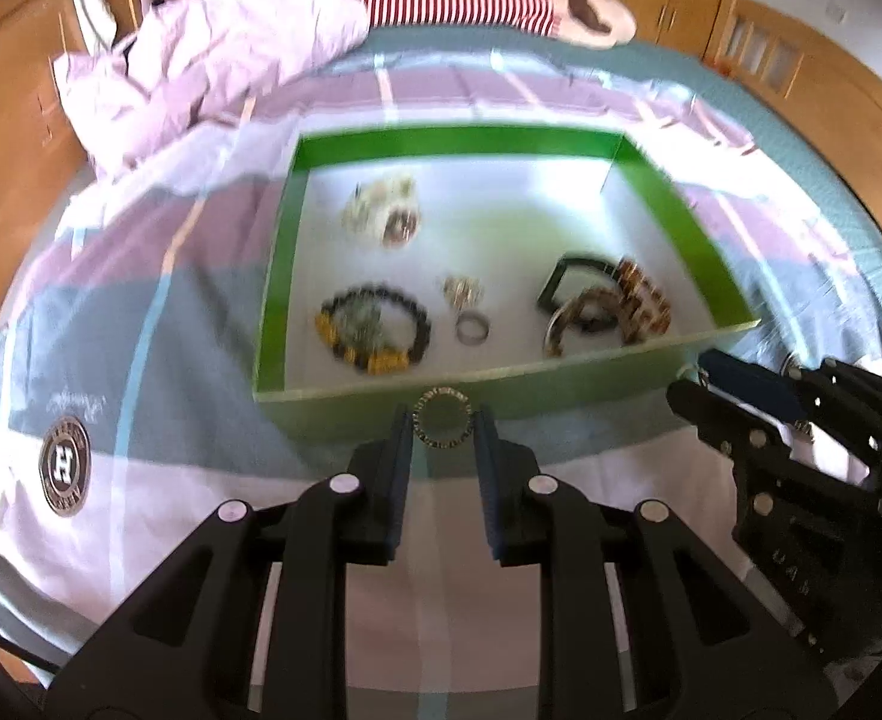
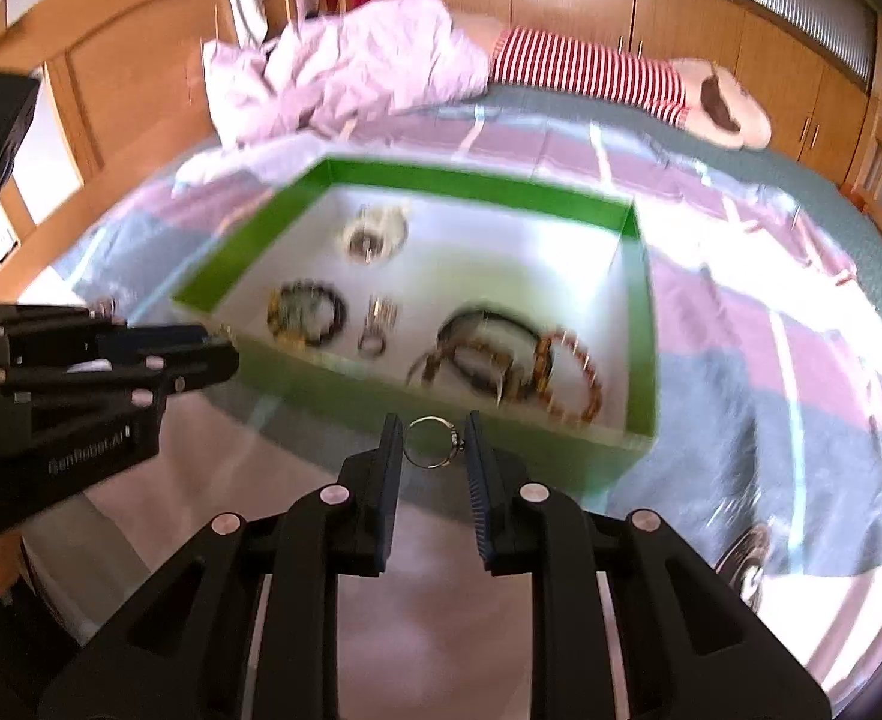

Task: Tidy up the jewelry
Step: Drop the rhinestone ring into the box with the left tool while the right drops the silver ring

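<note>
Left gripper (image 1: 443,427) jaws grip a studded ring (image 1: 443,418); right gripper (image 2: 431,443) jaws grip a thin ring (image 2: 431,441). The green tray (image 1: 678,216) lies just beyond both, left gripper nearer its middle.

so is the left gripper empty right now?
No, the left gripper is clamped on a small round ring, held between its pads in front of the green box.

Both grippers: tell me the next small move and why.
Probably carry both forward over the near wall of the green box and open over bare floor. The left gripper pinches a studded ring and the right gripper pinches a thin ring, both short of that wall. Bracelets and a plain ring already lie inside, with free space at the far right.
</note>
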`<state>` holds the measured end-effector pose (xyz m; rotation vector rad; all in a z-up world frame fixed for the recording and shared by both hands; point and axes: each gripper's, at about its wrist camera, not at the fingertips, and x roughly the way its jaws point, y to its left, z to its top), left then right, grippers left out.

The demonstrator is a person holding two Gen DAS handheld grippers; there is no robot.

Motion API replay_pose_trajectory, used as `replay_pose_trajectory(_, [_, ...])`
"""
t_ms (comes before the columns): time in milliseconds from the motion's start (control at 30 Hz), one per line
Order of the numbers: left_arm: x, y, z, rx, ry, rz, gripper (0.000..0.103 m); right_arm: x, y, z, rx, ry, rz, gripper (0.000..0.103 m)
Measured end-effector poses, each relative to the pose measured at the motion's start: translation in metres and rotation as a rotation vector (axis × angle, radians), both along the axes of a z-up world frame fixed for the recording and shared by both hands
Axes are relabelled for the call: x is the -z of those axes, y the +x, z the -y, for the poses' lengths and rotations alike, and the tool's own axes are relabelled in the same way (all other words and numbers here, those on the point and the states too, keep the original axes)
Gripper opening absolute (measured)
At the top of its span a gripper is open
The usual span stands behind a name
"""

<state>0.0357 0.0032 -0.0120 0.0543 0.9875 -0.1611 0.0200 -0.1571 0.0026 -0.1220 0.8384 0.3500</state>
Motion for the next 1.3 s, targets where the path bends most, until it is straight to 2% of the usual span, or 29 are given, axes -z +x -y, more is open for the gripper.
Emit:
replay_pose_trajectory(133, [-0.022,0.005,0.001,0.012,0.005,0.069,0.021,-0.029,0.024,0.005,-0.016,0.040,0.058,0.022])
replay_pose_trajectory(200, [-0.030,0.012,0.002,0.014,0.015,0.092,0.021,-0.032,0.035,0.006,-0.013,0.033,0.069,0.022])
replay_pose_trajectory(333, [-0.032,0.039,0.008,0.029,0.044,0.104,0.021,-0.007,0.059,0.007,0.009,0.049,0.012,0.022])
replay_pose_trajectory(433, [-0.023,0.062,0.010,0.018,0.072,0.098,0.021,0.013,0.070,0.006,0.024,0.037,-0.028,0.022])
replay_pose_trajectory(600, [0.002,0.077,-0.003,-0.041,0.021,0.039,0.021,0.034,0.082,0.005,0.040,0.029,-0.079,0.022])
replay_pose_trajectory(700, [0.007,0.079,-0.008,-0.063,0.024,0.039,0.021,0.038,0.083,0.002,0.042,0.032,-0.097,0.022])
replay_pose_trajectory(733, [0.007,0.080,-0.011,-0.076,0.021,0.043,0.023,0.039,0.081,0.002,0.049,0.030,-0.099,0.031])
replay_pose_trajectory(767, [0.008,0.080,-0.014,-0.087,0.017,0.044,0.037,0.039,0.079,0.003,0.059,0.027,-0.094,0.039])
replay_pose_trajectory(800, [0.007,0.080,-0.015,-0.092,0.017,0.043,0.049,0.038,0.076,0.004,0.072,0.026,-0.084,0.056])
replay_pose_trajectory(833, [0.005,0.079,-0.018,-0.107,0.018,0.046,0.065,0.036,0.073,0.007,0.086,0.029,-0.069,0.066])
replay_pose_trajectory(867, [0.003,0.077,-0.019,-0.114,0.017,0.054,0.066,0.032,0.067,0.010,0.105,0.037,-0.047,0.069])
replay_pose_trajectory(933, [-0.006,0.070,-0.020,-0.114,0.006,0.074,0.070,0.027,0.063,0.014,0.126,0.044,-0.026,0.080])
replay_pose_trajectory(1033, [-0.013,0.063,-0.016,-0.103,0.030,0.092,0.086,0.018,0.056,0.018,0.160,0.040,0.031,0.092])
replay_pose_trajectory(1100, [-0.015,0.059,-0.012,-0.102,0.065,0.110,0.090,0.015,0.054,0.017,0.184,0.024,0.048,0.100])
replay_pose_trajectory(1167, [-0.013,0.057,-0.008,-0.092,0.091,0.102,0.096,0.016,0.054,0.017,0.185,0.012,0.050,0.100])
replay_pose_trajectory(1300, [-0.007,0.058,-0.008,-0.096,0.076,0.070,0.096,0.020,0.055,0.012,0.165,-0.023,0.029,0.100])
